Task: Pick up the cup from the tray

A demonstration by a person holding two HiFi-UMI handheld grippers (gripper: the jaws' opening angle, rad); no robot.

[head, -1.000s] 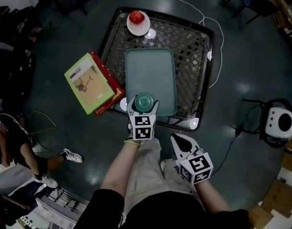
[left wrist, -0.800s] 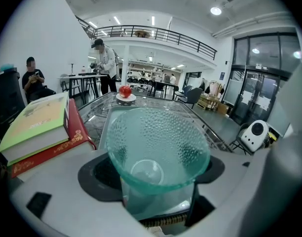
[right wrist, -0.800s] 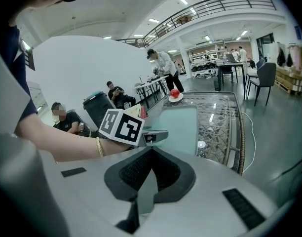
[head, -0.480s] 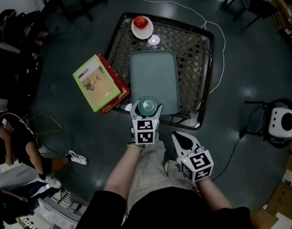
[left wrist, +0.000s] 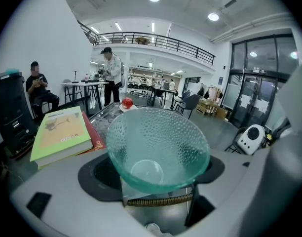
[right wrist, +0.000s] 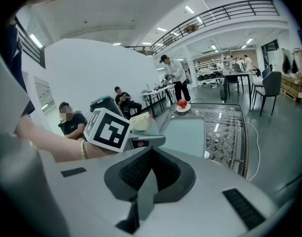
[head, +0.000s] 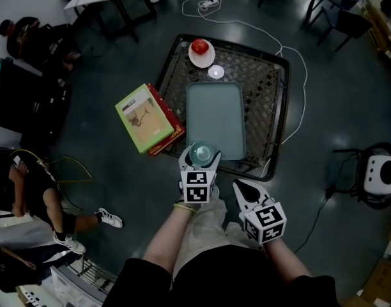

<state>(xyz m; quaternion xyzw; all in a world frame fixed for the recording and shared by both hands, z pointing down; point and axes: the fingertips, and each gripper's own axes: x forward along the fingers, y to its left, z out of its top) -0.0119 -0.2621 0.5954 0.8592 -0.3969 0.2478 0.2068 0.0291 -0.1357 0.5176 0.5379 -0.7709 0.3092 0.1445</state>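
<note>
A teal dimpled glass cup [head: 200,152] sits between the jaws of my left gripper [head: 200,155], which is shut on it. The cup hangs over the near left corner of the bare teal tray [head: 214,114]. In the left gripper view the cup [left wrist: 158,149] fills the middle, mouth toward the camera, with my left gripper [left wrist: 158,174] clamped on its base. My right gripper [head: 242,187] is shut and empty, held low near the person's lap, right of the left one. In the right gripper view, the right gripper [right wrist: 150,174] points toward the tray [right wrist: 188,130] and the cup [right wrist: 141,124].
The tray lies on a dark lattice table [head: 280,107]. A green-covered book [head: 146,117] overhangs the table's left edge. A white plate with a red apple [head: 200,48] stands at the far edge. A white device [head: 381,174] and a cable lie on the floor at right. People sit at left.
The head view has drawn back and shows more of the room. The left gripper keeps the cup and has come slightly nearer the tray's near edge. The right gripper stays shut.
</note>
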